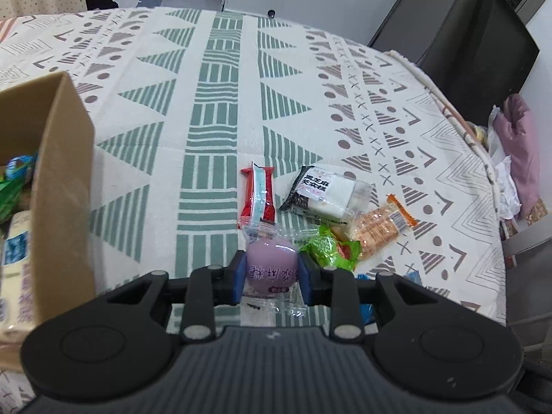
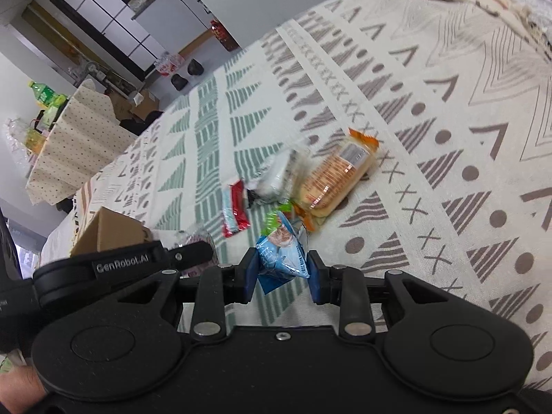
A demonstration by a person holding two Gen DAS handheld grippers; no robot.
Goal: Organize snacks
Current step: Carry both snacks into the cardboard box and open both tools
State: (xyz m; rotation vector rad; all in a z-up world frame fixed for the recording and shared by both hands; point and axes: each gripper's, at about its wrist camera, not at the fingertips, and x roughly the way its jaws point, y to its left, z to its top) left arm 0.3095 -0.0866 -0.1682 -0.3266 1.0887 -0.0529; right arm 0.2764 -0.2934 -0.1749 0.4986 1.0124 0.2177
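My left gripper (image 1: 272,272) is shut on a round purple snack in a clear wrapper (image 1: 272,265), held just above the patterned cloth. My right gripper (image 2: 283,269) is shut on a small blue snack packet (image 2: 281,258), also lifted off the cloth. A small pile of snacks lies ahead: a red and blue bar (image 1: 259,196), a black and white sesame cake pack (image 1: 326,195), an orange biscuit pack (image 1: 381,229) and a green candy (image 1: 327,246). In the right wrist view the same pile shows the biscuit pack (image 2: 331,179) and the red bar (image 2: 234,212).
A cardboard box (image 1: 58,179) with several snacks inside stands at the left, close to my left gripper; it also shows in the right wrist view as the box (image 2: 110,233). The table's right edge drops off toward bags and a dark cabinet (image 1: 476,51).
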